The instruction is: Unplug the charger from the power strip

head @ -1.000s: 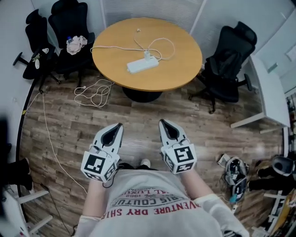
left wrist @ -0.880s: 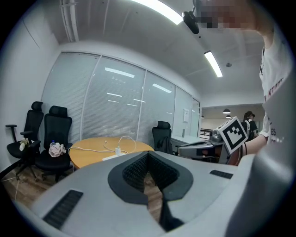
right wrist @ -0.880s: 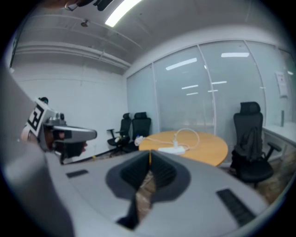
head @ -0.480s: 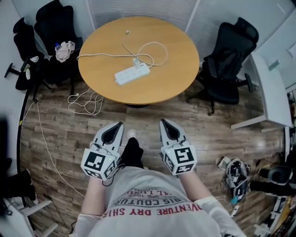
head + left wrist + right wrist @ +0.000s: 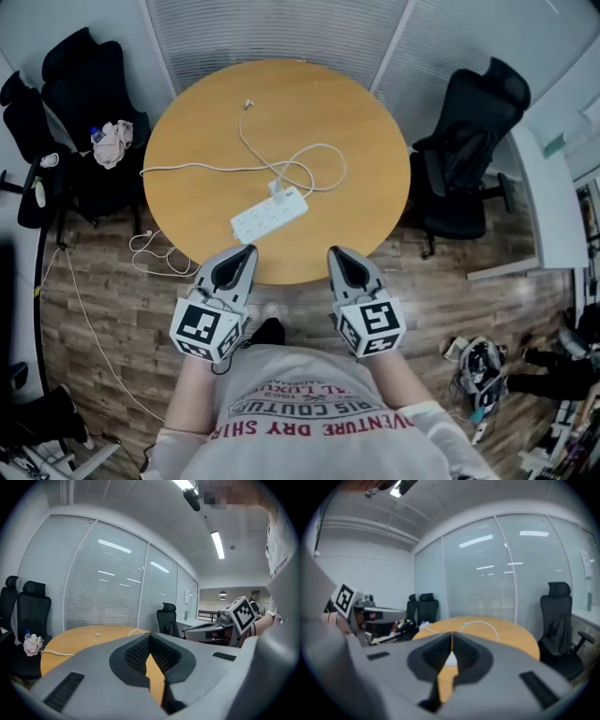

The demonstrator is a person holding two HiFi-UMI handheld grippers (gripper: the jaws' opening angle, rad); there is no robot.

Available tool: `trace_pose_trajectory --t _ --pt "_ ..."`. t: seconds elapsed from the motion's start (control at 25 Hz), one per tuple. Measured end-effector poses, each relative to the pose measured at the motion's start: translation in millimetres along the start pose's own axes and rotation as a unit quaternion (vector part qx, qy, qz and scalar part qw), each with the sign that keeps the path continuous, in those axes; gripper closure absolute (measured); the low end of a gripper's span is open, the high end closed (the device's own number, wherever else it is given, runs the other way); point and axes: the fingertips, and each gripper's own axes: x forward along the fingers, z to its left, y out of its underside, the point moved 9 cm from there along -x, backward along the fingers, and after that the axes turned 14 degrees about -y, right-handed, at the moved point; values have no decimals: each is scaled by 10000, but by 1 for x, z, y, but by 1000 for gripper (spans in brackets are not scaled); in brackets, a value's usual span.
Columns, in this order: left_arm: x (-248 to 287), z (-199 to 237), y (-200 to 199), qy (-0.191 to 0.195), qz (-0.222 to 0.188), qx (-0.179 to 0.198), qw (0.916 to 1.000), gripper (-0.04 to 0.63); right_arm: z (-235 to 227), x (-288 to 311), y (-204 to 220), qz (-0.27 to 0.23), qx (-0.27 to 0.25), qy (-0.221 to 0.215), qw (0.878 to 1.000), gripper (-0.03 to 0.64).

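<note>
The white power strip (image 5: 268,217) lies on the round bench (image 5: 366,112), close to the near edge. The charger (image 5: 281,190) is plugged into one end of it, and its cord (image 5: 323,150) loops over the bench. The left gripper (image 5: 247,251) and right gripper (image 5: 335,251) hover side by side at the near edge, not touching the strip. Both pairs of jaws are pressed together, with nothing in them.

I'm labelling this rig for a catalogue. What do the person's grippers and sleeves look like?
Both the left gripper and right gripper are pale grey, tapering to a point, with black ribbed pads inside. Each carries a white cube with black square markers. The person wears a white short-sleeved T-shirt with red lettering.
</note>
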Motion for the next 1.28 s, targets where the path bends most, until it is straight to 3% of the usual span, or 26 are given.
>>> trace_pose_trajectory --t 0.16,0.32,0.68,1.08,1.28 --pt "40 30 -4 36 129 56 9999 563 -20 48 -10 170 52 -258 9995 589" --pt "65 50 8 -168 339 -25 9993 563 -37 83 -14 332 118 -473 9983 589" --pt "109 48 44 -718 845 -312 9933 563 -92 143 -6 940 276 -1375 9857 589" --pt "171 41 122 -750 1832 -745 9774 563 -124 187 24 1676 243 -2073 9635 589" --pt "195 48 152 -641 2107 -556 9738 563 -132 199 31 1831 287 -2126 9594 588"
